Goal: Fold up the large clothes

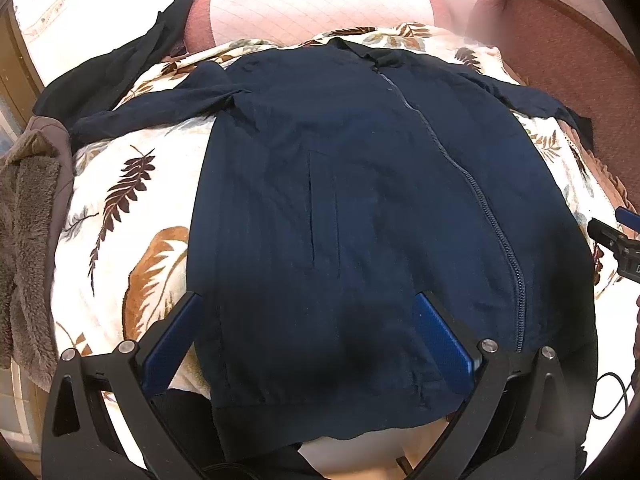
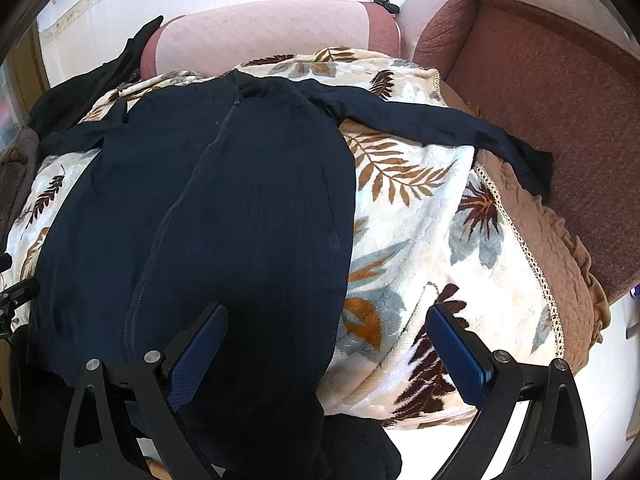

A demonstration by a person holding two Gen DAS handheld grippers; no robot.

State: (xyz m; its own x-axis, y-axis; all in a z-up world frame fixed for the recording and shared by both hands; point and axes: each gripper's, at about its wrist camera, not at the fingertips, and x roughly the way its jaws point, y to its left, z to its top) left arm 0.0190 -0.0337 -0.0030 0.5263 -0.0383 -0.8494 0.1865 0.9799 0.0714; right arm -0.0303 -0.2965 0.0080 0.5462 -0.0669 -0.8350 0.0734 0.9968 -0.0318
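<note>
Navy fabric is filling the left wrist view: a zip-front jacket (image 1: pixel 360 200) is lying flat, front up, on a cream blanket printed with brown leaves (image 1: pixel 132 216), its collar at the far end and its hem near the camera. Both sleeves are stretching out sideways, one to the left and one to the right. The left gripper (image 1: pixel 308 332) is hovering over the near hem with its jaws standing wide apart and gripping nothing. A grey fleecy garment (image 1: pixel 28 216) is lying at the left edge, and a black garment (image 1: pixel 120 56) is draping far left against a pink cushion (image 1: pixel 304 12).

In the right wrist view, the jacket (image 2: pixel 208 184) is occupying the left half of the blanket (image 2: pixel 432 232), with its right sleeve (image 2: pixel 440 124) reaching across to the reddish-brown sofa seat (image 2: pixel 560 92), its cuff hanging over the blanket's edge. The right gripper (image 2: pixel 326 344) is spreading wide open above the jacket's near right edge, one finger over the navy cloth and the other over the blanket, holding nothing.
</note>
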